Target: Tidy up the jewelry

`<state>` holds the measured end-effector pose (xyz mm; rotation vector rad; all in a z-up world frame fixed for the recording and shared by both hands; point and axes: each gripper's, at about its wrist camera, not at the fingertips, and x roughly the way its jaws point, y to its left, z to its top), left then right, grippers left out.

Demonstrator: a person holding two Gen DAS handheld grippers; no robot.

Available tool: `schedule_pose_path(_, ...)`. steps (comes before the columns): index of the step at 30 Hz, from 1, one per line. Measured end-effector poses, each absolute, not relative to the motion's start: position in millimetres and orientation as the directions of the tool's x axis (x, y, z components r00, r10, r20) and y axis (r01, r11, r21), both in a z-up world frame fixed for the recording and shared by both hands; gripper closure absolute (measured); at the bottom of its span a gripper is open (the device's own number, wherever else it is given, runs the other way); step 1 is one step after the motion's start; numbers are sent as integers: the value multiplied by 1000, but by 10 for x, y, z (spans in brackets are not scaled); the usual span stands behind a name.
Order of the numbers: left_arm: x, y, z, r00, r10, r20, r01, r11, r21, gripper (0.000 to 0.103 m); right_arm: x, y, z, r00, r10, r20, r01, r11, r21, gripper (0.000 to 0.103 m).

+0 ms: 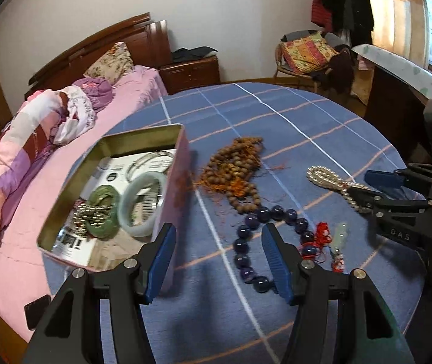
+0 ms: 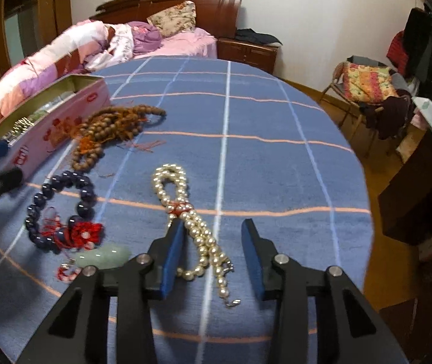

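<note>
A pink tin box (image 1: 176, 194) (image 2: 52, 130) on the blue checked cloth holds a pale jade bangle (image 1: 140, 203), a green jade ring (image 1: 100, 212), silver bangles and a gold chain. Beside it lie brown wooden beads (image 1: 237, 170) (image 2: 109, 127), a dark blue bead bracelet (image 1: 255, 242) (image 2: 58, 209) with a red tassel and a jade pendant (image 2: 103, 256). A pearl necklace (image 2: 191, 224) (image 1: 328, 179) lies between my right gripper's open jaws (image 2: 213, 254). My left gripper (image 1: 219, 261) is open and empty above the cloth, between the box and the blue bracelet.
The round table's (image 2: 276, 166) edge curves away right. A bed with a pink quilt (image 1: 34, 139) lies left, a nightstand (image 1: 191, 72) behind, a chair with cushions (image 1: 307, 51) at the back right and a dark desk (image 2: 413, 188) on the right.
</note>
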<state>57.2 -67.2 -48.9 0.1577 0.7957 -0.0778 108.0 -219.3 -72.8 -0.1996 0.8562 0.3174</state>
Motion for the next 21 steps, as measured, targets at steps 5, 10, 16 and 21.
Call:
schedule_pose_path(5,622,-728,-584,668,-27,-744,150,984,100,46,1069,-2136,-725,623,197,-757,-361,931,-55,61)
schedule_pose_path(10,674,-740,-703,622,-52,-781,168,983,69,66,1057,-2114,-726,632,194,-751,-361,931,-63,60)
schedule_pose_path(16,756,-709,-812,571,-105,-814,181,984,0,71,1062,-2096,-730,635,192,-748,-364,929,-71,60)
schedule_pose_path(21,692,-711,-760,579,-127,-805,197,980,-13,90,1058,-2116,-728,633,208,-745,-373,926,-58,63)
